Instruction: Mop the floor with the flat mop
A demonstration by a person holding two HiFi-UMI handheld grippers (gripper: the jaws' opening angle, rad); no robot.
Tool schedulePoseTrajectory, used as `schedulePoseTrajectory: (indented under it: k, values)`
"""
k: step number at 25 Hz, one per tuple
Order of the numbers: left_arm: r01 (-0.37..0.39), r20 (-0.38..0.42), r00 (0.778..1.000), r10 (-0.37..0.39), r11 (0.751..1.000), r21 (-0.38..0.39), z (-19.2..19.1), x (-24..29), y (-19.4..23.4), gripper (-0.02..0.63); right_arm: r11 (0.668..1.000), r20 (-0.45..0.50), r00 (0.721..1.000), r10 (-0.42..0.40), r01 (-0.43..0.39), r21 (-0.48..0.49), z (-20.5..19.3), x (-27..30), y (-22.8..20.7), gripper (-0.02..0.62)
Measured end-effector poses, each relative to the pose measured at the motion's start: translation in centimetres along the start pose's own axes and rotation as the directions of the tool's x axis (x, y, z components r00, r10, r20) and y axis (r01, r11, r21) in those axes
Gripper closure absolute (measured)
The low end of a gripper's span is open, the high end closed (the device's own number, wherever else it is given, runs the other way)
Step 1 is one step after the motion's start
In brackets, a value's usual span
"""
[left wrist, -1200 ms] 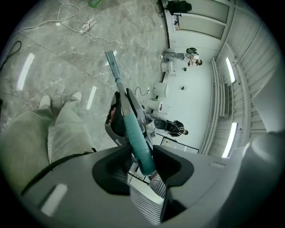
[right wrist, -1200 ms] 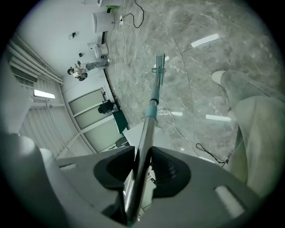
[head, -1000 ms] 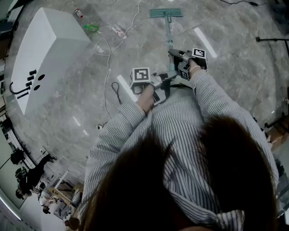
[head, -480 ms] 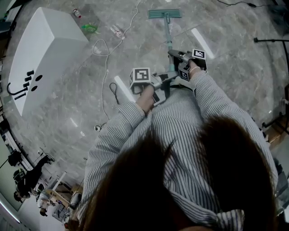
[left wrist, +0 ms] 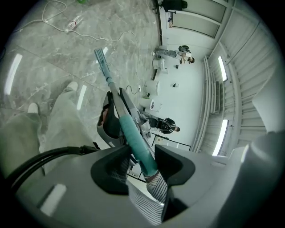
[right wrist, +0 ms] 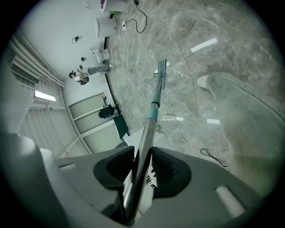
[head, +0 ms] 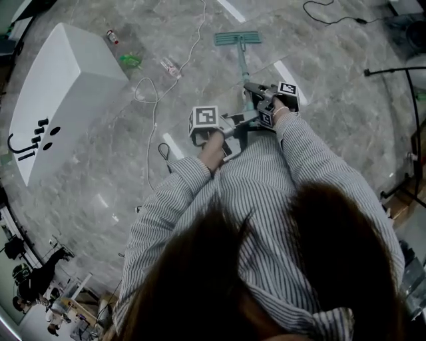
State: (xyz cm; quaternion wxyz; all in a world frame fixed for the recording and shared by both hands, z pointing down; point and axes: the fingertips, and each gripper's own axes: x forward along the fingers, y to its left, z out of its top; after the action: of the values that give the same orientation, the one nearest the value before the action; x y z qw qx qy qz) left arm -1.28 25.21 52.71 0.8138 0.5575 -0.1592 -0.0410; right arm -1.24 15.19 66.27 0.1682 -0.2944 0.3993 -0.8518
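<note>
Grey marble floor (head: pixel 346 93) fills the head view. A big white table (head: pixel 60 86) sits at 10 o'clock, with small black bits on its near end. The person is in the centre and low in the frame, in a striped shirt (head: pixel 266 200), arms stretched toward 12.

The flat mop (head: pixel 241 56) runs from the grippers up toward 12 o'clock. Its teal head (head: pixel 237 38) lies flat on the floor, well ahead of the person and crosswise to the handle.

The right gripper (head: pixel 251 87) is the forward one, at about 1 o'clock, its jaws clamped on the metal part of the handle (right wrist: pixel 147 142). The left gripper (head: pixel 241 120) is just behind it, nearer the body, its jaws closed on the teal grip (left wrist: pixel 133 138) at the handle's upper end.

A white cable (head: pixel 156 100) snakes across the floor from 12 toward 9. A black cable loop (head: pixel 164 152) lies at 9, near the left sleeve, and another black cable (head: pixel 326 16) lies at 1. A black stand (head: pixel 399 70) is at 2.

Small stuff at 11: a bottle (head: pixel 112 36), a green item (head: pixel 130 60) and a small pale object (head: pixel 168 66) by the white cable.
</note>
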Motion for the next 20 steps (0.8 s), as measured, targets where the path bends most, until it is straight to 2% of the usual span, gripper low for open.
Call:
schedulePoseTrajectory:
  k: [4, 7, 11, 17, 20]
  values:
    - [0.039, 0.037, 0.999, -0.039, 0.999, -0.003, 4.3, 1.3, -1.9, 0.426, 0.997, -0.038, 0.997, -0.065, 0.063, -0.053, 2.7, 2.2, 3.1, 0.471]
    - [0.068, 0.071, 0.995, -0.066, 0.998, -0.019, 8.9, 2.5, -3.3, 0.426, 0.995, -0.035, 0.998, -0.058, 0.055, -0.078, 5.9, 5.0, 6.0, 0.469]
    - [0.076, 0.119, 0.990, -0.073, 0.997, -0.024, 17.2, 4.8, -5.5, 0.428, 0.997, -0.024, 0.999, -0.036, 0.034, -0.076, 11.8, 9.7, 10.8, 0.469]
    - [0.075, 0.159, 0.985, -0.069, 0.997, -0.032, 31.2, 10.4, -12.6, 0.428, 0.990, -0.087, 0.990, -0.108, 0.099, -0.105, 22.1, 16.6, 21.7, 0.469]
    - [0.109, 0.161, 0.982, -0.101, 0.993, -0.044, 36.7, 12.8, -16.7, 0.423, 0.980, -0.147, 0.978, -0.149, 0.126, -0.156, 26.2, 19.5, 26.5, 0.465]
